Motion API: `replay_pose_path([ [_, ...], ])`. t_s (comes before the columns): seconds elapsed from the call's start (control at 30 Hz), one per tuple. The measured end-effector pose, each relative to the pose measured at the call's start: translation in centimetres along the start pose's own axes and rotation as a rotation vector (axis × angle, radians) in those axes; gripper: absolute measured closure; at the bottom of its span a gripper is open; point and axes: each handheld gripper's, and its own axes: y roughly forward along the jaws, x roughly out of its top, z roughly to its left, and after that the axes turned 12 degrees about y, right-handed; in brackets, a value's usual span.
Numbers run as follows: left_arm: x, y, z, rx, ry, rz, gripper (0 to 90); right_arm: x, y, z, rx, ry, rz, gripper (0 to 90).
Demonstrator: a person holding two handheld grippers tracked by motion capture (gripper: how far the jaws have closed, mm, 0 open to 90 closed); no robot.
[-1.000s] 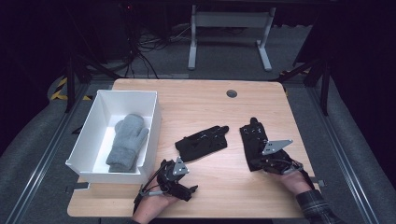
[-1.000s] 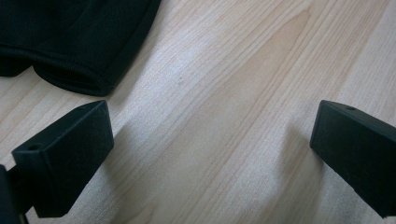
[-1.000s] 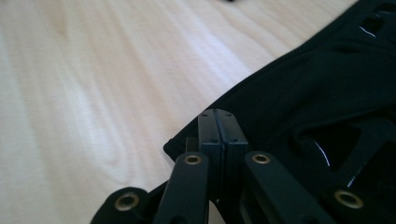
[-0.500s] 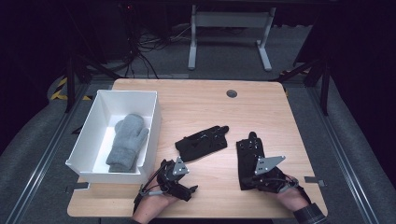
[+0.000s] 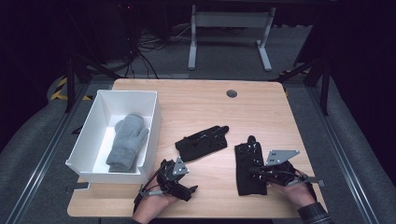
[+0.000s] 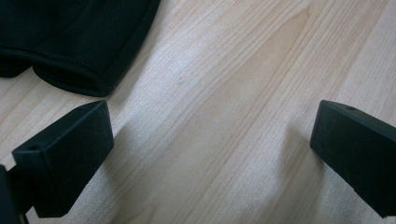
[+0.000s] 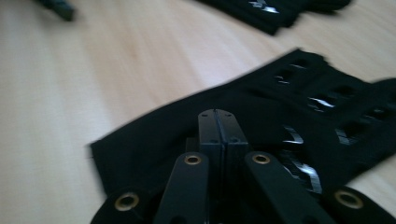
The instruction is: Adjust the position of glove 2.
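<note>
Right gripper (image 5: 256,171) is clamped shut over the near black glove (image 5: 247,158), nothing visibly pinched; left gripper (image 5: 184,189) is left open. Cuff should be grabbed cleanly.

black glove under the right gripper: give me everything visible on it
The black glove looks like dark fabric with rows of cut-out slots and shiny trim. It lies flat on the wooden table, cuff toward the person, fingers pointing away, apart from the other black glove. The right gripper rests over its cuff end, jaws shut together; whether they pinch fabric is unclear.
</note>
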Motion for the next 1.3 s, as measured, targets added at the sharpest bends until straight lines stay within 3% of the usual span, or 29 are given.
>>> replay_pose_path([
  [0.13, 0.0, 0.0, 0.0, 0.0, 0.0, -0.001, 0.0, 0.3, 0.7, -2.2, -0.055, 0.03, 0.008, 90.0],
  [0.27, 0.0, 0.0, 0.0, -0.001, 0.001, -0.001, 0.0, 0.0, 1.7, -2.6, -0.071, 0.016, 0.071, 90.0],
  [0.63, 0.0, 0.0, 0.0, 0.0, 0.0, 0.0, 0.0, -1.0, 1.2, -1.5, 0.051, -0.025, 0.079, 90.0],
  [0.77, 0.0, 0.0, 0.0, 0.001, 0.0, 0.0, 0.0, -1.1, 1.1, -1.0, 0.056, -0.043, 0.082, 89.6],
  [0.8, 0.0, 0.0, 0.0, 0.002, -0.001, -0.001, 0.0, -1.1, 1.0, -1.0, 0.059, -0.043, 0.08, 83.6],
  [0.93, 0.0, 0.0, 0.0, 0.001, -0.002, -0.001, 0.4, -1.0, 0.2, -1.2, 0.03, -0.021, 0.022, 73.1],
  [1.03, 0.0, 0.0, 0.0, 0.003, -0.001, -0.002, 0.4, -1.2, -0.8, -2.1, -0.056, 0.026, -0.044, 58.9],
  [1.07, 0.0, 0.0, 0.0, 0.003, -0.001, -0.001, 0.4, -1.7, -1.2, -3.0, -0.105, 0.067, -0.066, 51.5],
  [1.1, 0.0, 0.0, 0.0, 0.003, -0.001, -0.001, 0.4, -1.7, -1.2, -3.0, -0.105, 0.067, -0.066, 51.5],
  [1.17, 0.0, 0.0, 0.1, 0.003, -0.002, 0.0, 0.3, -2.3, -1.4, -4.3, -0.154, 0.143, -0.072, 44.1],
  [1.3, 0.1, 0.1, 0.0, 0.009, -0.009, 0.0, 0.2, -3.1, -1.1, -5.8, -0.239, 0.22, -0.059, 32.9],
])
